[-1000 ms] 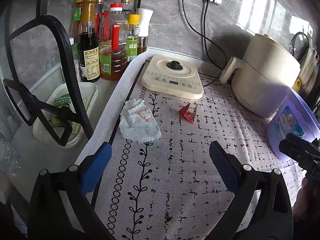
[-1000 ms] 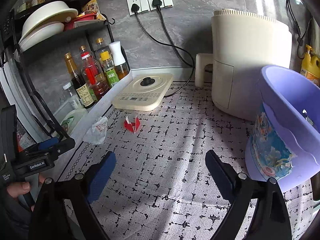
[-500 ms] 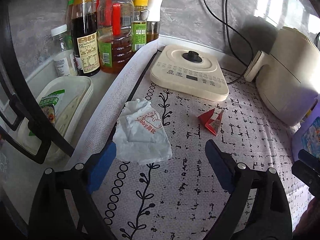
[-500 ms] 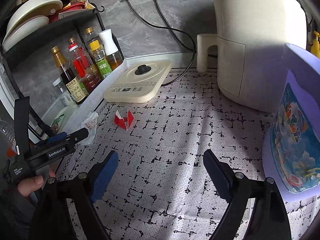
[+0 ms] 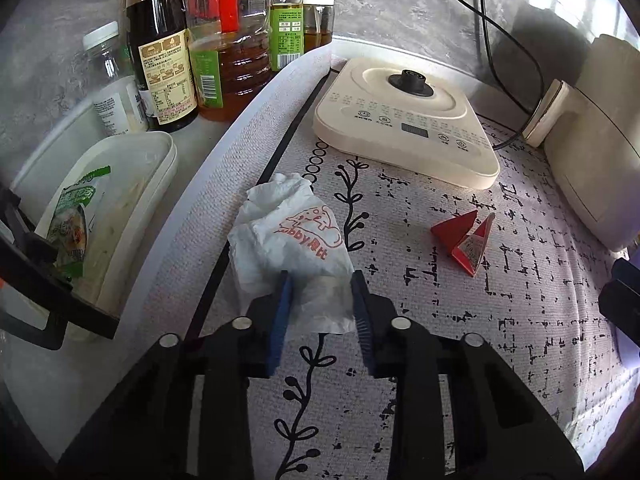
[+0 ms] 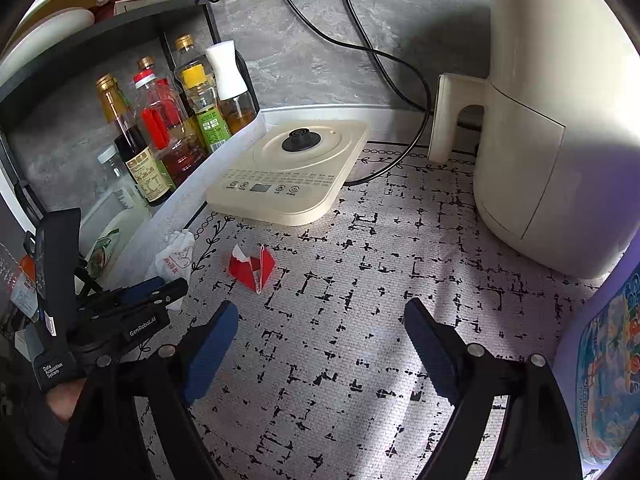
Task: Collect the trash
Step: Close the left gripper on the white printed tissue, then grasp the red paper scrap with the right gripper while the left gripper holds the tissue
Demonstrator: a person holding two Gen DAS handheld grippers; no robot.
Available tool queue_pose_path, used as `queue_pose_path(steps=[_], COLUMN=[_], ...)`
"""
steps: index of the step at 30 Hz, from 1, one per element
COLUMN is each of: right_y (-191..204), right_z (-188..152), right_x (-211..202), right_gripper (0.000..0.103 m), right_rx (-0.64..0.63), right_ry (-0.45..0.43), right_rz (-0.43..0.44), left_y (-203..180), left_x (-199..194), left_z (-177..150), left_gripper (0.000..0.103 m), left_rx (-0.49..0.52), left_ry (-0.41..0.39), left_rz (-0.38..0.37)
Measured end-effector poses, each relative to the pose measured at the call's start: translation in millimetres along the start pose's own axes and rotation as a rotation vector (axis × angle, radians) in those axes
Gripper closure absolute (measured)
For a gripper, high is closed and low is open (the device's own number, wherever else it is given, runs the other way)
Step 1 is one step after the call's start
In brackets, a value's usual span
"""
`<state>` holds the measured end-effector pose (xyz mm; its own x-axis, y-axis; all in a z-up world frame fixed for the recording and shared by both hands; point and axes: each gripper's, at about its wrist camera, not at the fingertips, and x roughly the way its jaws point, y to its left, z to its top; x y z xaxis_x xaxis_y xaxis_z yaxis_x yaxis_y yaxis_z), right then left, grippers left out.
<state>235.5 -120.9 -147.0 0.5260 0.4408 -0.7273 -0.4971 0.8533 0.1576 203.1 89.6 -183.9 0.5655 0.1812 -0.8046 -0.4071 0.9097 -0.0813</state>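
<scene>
Left gripper (image 5: pixel 320 300) now low over the bench, jaws just closed onto white wrapper (image 5: pixel 288 240), right gripper (image 6: pixel 320 344) jaws apart, nearer red scrap (image 6: pixel 252 266).

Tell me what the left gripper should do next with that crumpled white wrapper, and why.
Probably lift it straight up off the mat. The left gripper has just been closing its jaws, and the pads now pinch the near edge of the crumpled white wrapper, which lies on the patterned mat. The purple bin stands to the right.
</scene>
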Motion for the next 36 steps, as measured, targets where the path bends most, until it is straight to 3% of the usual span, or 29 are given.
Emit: queue_pose_path(steps=[1, 3, 15, 16, 18, 19, 20, 27, 36], right_y=[2, 5, 12, 12, 9, 7, 4, -8, -15], right_z=[2, 5, 19, 20, 19, 18, 17, 9, 7], right_x=[4, 13, 67, 72, 83, 87, 88, 63, 34], right_gripper=[0.02, 0.021, 0.031, 0.04, 0.073, 0.096, 0.1, 0.102, 0.102], right_rx=[-0.005, -0.013, -0.014, -0.014, -0.006, 0.007, 0.026, 0.053, 0.087], right_ry=[0.002, 0.011, 0.071, 0.079, 0.121, 0.146, 0.155, 0.134, 0.071], right_rz=[0.002, 0.008, 0.014, 0.01, 0.017, 0.023, 0.022, 0.018, 0.027], left_y=[2, 2, 9, 10, 11, 11, 10, 8, -6], left_x=[2, 3, 5, 5, 5, 5, 5, -1, -27], left_z=[3, 6, 3, 3, 2, 2, 2, 3, 6], left_gripper=[0.09, 0.094, 0.094, 0.094, 0.094, 0.094, 0.094, 0.095, 0.095], left_rx=[0.001, 0.014, 0.005, -0.003, -0.008, -0.004, 0.0, -0.007, 0.024], left_ry=[0.005, 0.004, -0.042, -0.042, -0.042, -0.042, -0.041, -0.043, -0.1], left_rz=[-0.013, -0.027, -0.073, -0.082, -0.09, -0.088, -0.085, -0.094, -0.152])
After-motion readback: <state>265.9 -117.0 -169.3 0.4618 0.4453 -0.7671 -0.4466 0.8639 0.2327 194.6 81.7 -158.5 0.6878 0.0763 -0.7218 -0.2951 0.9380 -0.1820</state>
